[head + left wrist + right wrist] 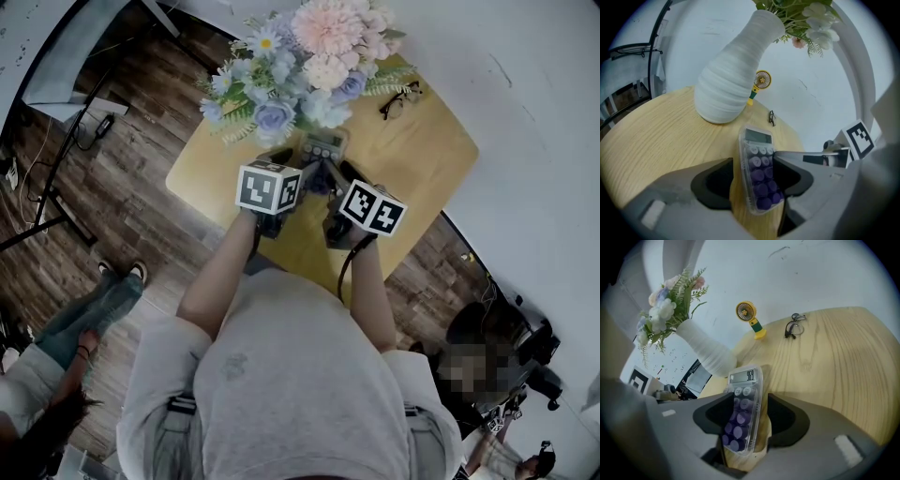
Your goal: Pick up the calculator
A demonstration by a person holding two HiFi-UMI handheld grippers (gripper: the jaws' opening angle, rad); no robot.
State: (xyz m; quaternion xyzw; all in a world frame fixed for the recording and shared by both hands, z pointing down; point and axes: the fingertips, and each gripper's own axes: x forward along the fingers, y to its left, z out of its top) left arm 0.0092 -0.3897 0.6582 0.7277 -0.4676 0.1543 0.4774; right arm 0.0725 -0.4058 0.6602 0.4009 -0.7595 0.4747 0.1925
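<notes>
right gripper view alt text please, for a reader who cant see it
A clear calculator with purple keys sits between the right gripper's open jaws, over a wooden table. Behind it are a white vase of flowers, a small yellow fan and glasses.

**Around the white vase**

A white ribbed vase (729,75) stands on a light wooden table (422,150) and holds a bouquet of pink, blue and white flowers (300,56). Just beside the vase, toward the white wall (797,273), a small yellow fan (746,312) stands upright. Dark-framed glasses (794,324) lie on the tabletop beyond the fan, farther from the vase. In the head view, dark wooden floor (122,187) shows left of the vase, and a seated person (56,347) is well apart from it.
</notes>
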